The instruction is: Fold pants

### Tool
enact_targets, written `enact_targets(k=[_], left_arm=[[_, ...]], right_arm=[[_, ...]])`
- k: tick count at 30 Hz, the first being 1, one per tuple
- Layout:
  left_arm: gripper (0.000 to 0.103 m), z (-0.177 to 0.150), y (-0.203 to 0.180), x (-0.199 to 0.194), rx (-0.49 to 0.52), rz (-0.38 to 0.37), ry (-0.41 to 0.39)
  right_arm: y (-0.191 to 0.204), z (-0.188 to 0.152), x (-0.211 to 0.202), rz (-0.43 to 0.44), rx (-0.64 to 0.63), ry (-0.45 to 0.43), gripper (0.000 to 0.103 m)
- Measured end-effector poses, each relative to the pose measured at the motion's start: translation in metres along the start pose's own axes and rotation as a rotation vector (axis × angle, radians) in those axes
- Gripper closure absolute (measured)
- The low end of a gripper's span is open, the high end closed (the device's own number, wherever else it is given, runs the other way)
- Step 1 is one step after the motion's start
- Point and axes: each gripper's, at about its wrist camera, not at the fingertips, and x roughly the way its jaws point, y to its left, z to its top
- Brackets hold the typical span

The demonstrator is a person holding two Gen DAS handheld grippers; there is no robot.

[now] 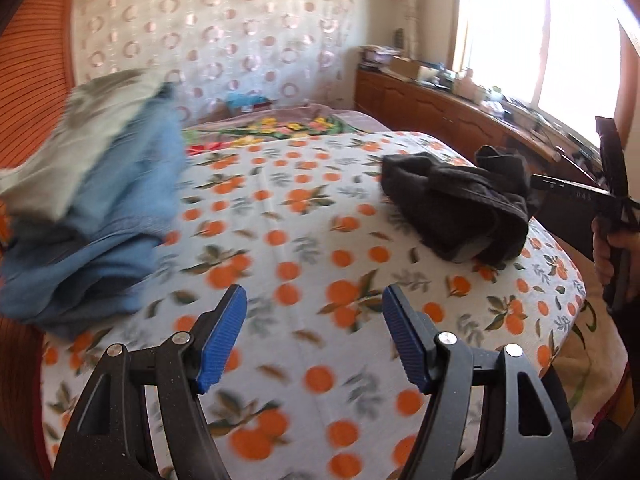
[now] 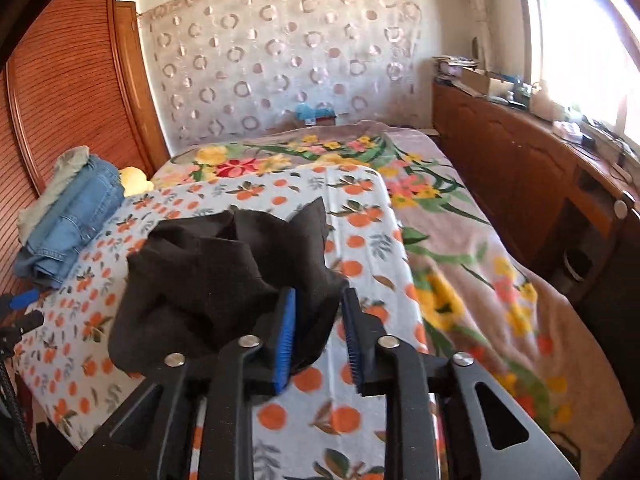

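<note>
Left wrist view looks across a bed covered by an orange-print blanket (image 1: 304, 216), and the left claw (image 1: 314, 338) hangs over it with its blue pads (image 1: 224, 340) well apart and only blanket showing between them. The black pants (image 1: 452, 208) lie in a crumpled heap on the far right part of that blanket, close to the bed's edge. A stack of folded clothes (image 1: 104, 200), denim with a pale garment on top, sits at the left, blurred. At the right edge a hand (image 1: 612, 248) grips the handle of the other tool. From the right wrist view, the right claw (image 2: 318, 340) has its pads only a little apart; a corner of the black pants (image 2: 208, 280) lies in the gap, but the pads do not visibly press on it. The folded clothes (image 2: 68, 220) sit far left beside a wooden wardrobe (image 2: 76, 80).
</note>
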Motion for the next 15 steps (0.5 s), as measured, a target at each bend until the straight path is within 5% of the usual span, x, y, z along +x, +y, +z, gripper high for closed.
enact_targets(k=[6, 15], left_arm=[[0.032, 0.010, -0.022, 0.012, 0.024, -0.025, 0.005], [0.032, 0.007, -0.020, 0.015, 0.014, -0.020, 0.015]], right_arm=[[0.028, -0.012, -0.022, 0.049, -0.022, -0.063, 0.060], [0.095, -0.030, -0.001, 0.212, -0.202, 0.017, 0.059]])
